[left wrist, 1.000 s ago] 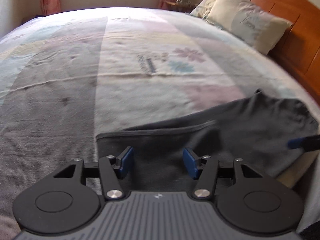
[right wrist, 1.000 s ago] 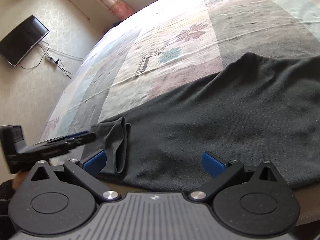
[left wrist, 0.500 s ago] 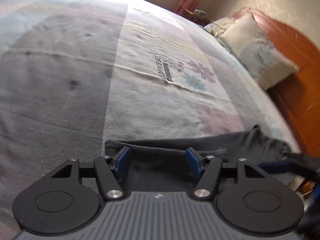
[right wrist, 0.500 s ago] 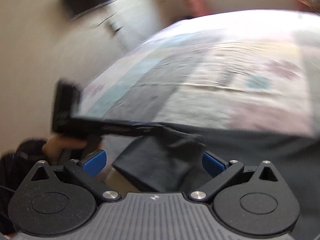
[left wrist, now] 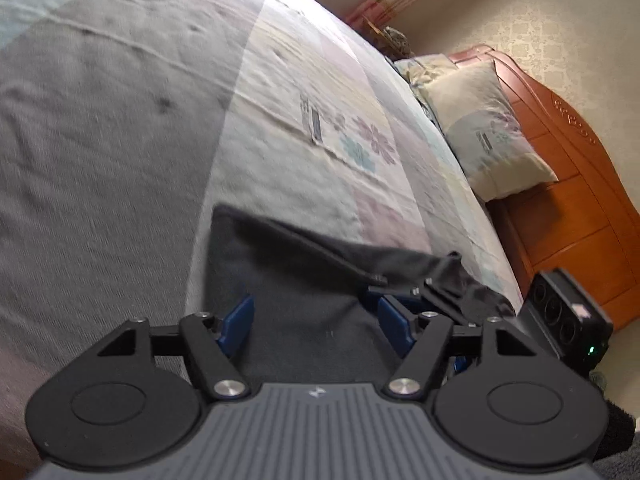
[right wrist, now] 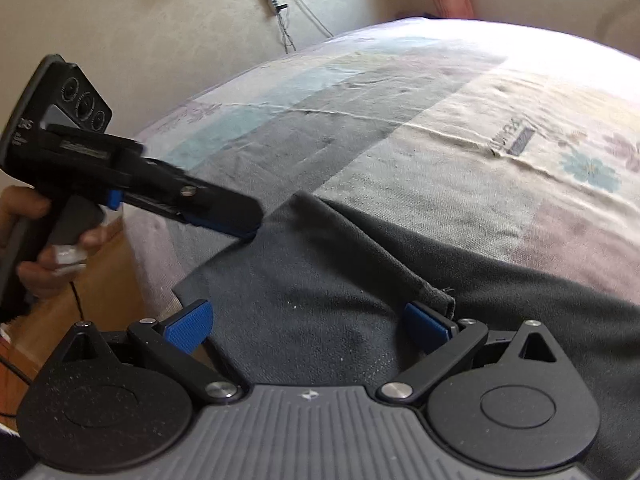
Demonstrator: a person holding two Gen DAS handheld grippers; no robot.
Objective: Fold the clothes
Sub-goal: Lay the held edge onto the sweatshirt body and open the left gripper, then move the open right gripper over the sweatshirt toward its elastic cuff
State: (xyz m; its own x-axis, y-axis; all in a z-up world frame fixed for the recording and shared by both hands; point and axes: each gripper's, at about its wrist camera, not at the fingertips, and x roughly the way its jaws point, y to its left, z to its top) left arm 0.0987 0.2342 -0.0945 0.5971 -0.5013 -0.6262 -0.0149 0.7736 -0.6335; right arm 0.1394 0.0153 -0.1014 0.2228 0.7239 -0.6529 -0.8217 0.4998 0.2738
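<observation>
Both sets of jaws stood apart with cloth under them but nothing pinched. On the left gripper (left wrist: 316, 320) they were opening, its blue pads clear of the fabric on either side. On the right gripper (right wrist: 308, 326) they were spread wide, the right-hand pad just beside a rolled hem end.

Dark grey garment (right wrist: 320, 300) lay flat on the patterned bedspread (left wrist: 120, 140), along the bed edge nearest the person, well away from the pillow (left wrist: 480, 128) at the wooden headboard (left wrist: 580, 184). One corner of the garment was folded back over itself in a diagonal flap.

Handling, judged: soft knit, light, limp; it would sag and drape the moment it left the bedspread and would not hold a crease unaided. Not fragile, not slippery against the coarse bedspread. Best hold looked to be at the hemmed edges and corners, where doubled fabric gives the pads something to bite on; a pinch in mid-panel would only bunch it.

View differences. Right wrist view showed the left gripper from the side, tips touching or nearly touching the garment at the bed edge, with the person's hand (right wrist: 48, 248) on its grip, plus the wall cable and bare floor. Left wrist view showed none of that; it gave the pillow, the headboard, and the right gripper's fingers reaching in over the garment's far end.
</observation>
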